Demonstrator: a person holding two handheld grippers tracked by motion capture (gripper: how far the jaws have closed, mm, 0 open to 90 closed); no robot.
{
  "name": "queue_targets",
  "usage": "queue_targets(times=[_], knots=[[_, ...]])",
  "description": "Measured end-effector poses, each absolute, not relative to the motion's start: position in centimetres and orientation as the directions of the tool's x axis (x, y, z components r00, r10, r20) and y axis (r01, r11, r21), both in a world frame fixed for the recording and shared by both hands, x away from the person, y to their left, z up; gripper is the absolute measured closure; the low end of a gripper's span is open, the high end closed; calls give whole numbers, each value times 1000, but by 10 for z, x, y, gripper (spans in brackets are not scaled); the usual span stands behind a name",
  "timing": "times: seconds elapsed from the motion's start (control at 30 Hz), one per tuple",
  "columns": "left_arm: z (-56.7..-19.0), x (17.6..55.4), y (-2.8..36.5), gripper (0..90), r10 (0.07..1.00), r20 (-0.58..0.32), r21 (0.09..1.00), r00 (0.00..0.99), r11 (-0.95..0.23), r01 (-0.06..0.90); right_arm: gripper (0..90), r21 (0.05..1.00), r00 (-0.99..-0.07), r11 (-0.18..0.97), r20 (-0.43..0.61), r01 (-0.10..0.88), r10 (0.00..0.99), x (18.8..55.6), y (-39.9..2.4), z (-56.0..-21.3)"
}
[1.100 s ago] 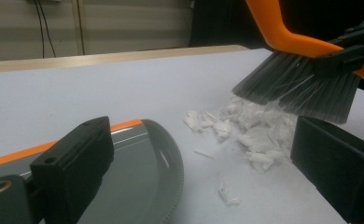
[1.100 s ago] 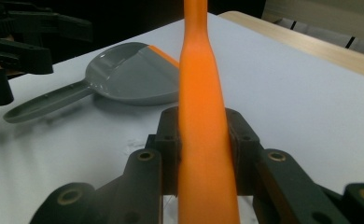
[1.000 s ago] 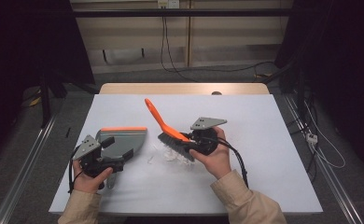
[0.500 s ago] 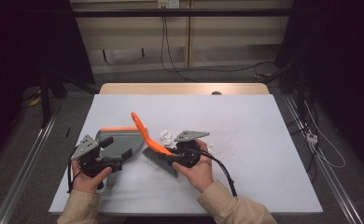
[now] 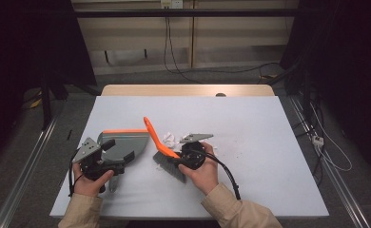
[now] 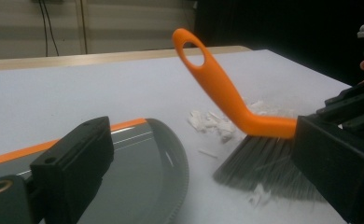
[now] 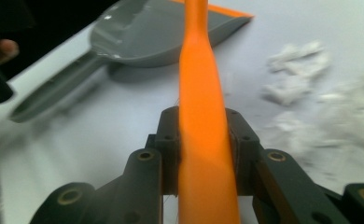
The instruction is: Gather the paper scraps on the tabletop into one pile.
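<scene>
My right jaws clamp the orange brush [image 5: 161,147], bristles on the counter [image 5: 250,123]; my left jaws grip the grey dustpan [image 5: 124,144] at nine o'clock of the brush.

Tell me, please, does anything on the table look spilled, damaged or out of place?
Yes. White paper scraps lie scattered loose on the table, just beyond the grey bristles of the brush and beside the dustpan. They look like a spill not yet swept in. Nothing looks damaged.
</scene>
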State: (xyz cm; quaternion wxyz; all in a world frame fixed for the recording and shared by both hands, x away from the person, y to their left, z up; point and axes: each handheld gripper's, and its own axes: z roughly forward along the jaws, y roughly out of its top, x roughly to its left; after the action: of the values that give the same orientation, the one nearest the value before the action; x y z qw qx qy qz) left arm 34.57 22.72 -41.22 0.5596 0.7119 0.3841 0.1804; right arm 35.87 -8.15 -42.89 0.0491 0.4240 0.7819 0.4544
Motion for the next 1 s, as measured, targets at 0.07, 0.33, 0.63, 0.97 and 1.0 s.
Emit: queue_targets(times=[0.07,0.33,0.63,0.97,1.0], knots=[[-412,346,227,56,748,-173,935,641,-80,345,716,755,-621,227,287,615,729,360,-87,-427],[-413,346,225,56,749,-168,935,641,-85,344,715,805,-609,158,289,573,739,360,-105,-407],[-412,344,229,56,753,-166,936,636,-82,341,715,810,-625,168,282,561,728,360,-72,-416],[-413,344,231,56,757,-169,935,632,-79,345,715,755,-556,141,330,641,763,373,-64,-432],[-413,344,231,56,757,-168,934,632,-82,347,716,756,-555,145,321,639,768,373,-67,-432]])
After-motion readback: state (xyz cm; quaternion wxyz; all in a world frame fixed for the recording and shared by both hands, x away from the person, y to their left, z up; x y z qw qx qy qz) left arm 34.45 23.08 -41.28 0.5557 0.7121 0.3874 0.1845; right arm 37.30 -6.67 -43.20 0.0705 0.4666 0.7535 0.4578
